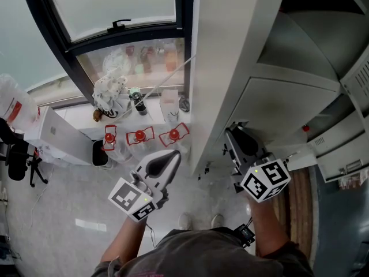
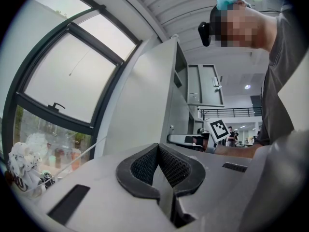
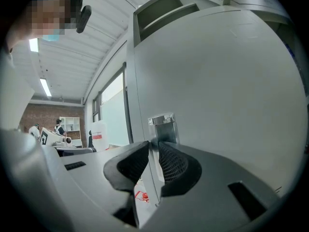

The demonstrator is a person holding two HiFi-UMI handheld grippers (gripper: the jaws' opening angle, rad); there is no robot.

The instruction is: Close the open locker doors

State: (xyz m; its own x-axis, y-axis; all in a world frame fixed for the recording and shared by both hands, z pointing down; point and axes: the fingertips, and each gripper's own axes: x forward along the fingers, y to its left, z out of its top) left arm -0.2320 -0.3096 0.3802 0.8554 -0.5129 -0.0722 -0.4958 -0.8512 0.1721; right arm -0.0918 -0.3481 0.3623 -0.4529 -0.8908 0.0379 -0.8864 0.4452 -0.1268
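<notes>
The grey locker door (image 3: 217, 81) fills the right of the right gripper view, with a metal latch (image 3: 161, 124) by its edge. My right gripper (image 3: 153, 153) has that edge between its jaws; they are closing and the pads touch it on both sides. From the head view, the right gripper (image 1: 233, 133) sits at the lower left corner of the open door (image 1: 288, 108). My left gripper (image 1: 174, 153) hangs in free air left of the locker side (image 1: 230, 51). In its own view the left gripper (image 2: 158, 151) is shut on nothing.
A tall window (image 1: 115, 4) stands to the left, with red items (image 1: 139, 136) and a black bin (image 1: 99, 153) on the floor below it. A white box (image 1: 57, 134) lies further left. More open locker doors (image 1: 346, 149) stick out at the right.
</notes>
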